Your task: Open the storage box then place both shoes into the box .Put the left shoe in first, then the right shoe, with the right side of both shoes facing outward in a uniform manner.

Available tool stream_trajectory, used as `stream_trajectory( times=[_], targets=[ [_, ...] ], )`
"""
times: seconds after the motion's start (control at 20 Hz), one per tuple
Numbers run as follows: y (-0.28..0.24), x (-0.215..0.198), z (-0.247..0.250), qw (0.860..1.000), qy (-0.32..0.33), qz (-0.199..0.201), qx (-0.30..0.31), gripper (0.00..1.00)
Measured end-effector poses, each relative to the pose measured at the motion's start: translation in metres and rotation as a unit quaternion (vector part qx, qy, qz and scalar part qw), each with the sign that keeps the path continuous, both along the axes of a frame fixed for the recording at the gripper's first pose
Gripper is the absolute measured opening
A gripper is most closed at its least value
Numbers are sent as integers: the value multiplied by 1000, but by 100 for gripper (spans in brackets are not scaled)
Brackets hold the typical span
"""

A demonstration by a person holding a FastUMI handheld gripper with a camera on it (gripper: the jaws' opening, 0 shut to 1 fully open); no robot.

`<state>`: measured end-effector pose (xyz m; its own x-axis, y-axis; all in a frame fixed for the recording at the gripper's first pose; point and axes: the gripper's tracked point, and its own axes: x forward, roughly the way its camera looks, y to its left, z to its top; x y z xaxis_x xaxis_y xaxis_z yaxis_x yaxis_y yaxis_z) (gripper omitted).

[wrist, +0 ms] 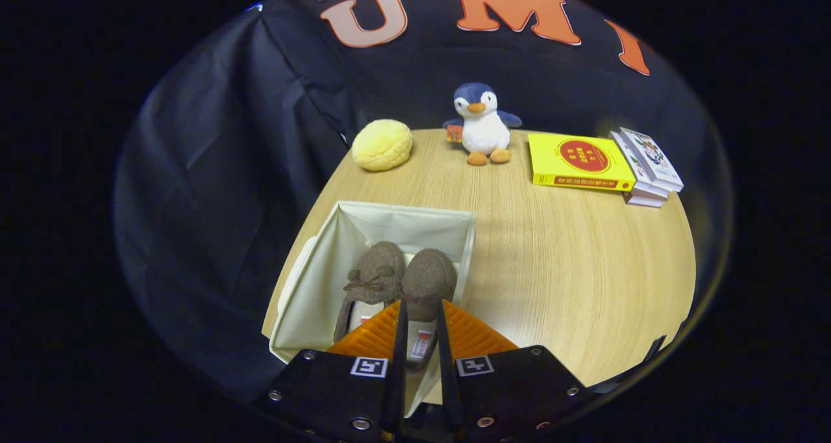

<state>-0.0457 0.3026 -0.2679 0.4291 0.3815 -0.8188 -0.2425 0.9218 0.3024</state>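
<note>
The cream fabric storage box point(363, 219) stands open on the wooden table, just ahead of my fingers. Two brown felt shoes lie side by side in it, toes pointing away from me. The left-hand shoe point(373, 274) has a small bow and rests free near the box's left wall. The right-hand shoe point(428, 274) reaches forward from between my fingers, and its pale insole shows in the narrow gap. My gripper point(421, 305) hangs over the near end of the box, with both fingers against the sides of that shoe's heel part.
At the back of the table point(571, 267) sit a yellow bun-shaped plush point(382, 145), a penguin plush point(483, 123), a yellow book point(579, 162) and a small stack of books point(648, 167). Bare tabletop lies to the right of the box.
</note>
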Motion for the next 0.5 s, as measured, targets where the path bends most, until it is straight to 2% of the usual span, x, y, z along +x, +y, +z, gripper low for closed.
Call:
stream_trajectory(
  times=[0.25,0.3,0.4,0.5],
  targets=[
    [-54,24,46,995,-89,-30,33,36],
    [-66,25,55,993,-100,-38,42,48],
    [-90,31,76,988,-128,-57,57,66],
    [-118,41,97,980,-171,-75,63,77]
  ],
)
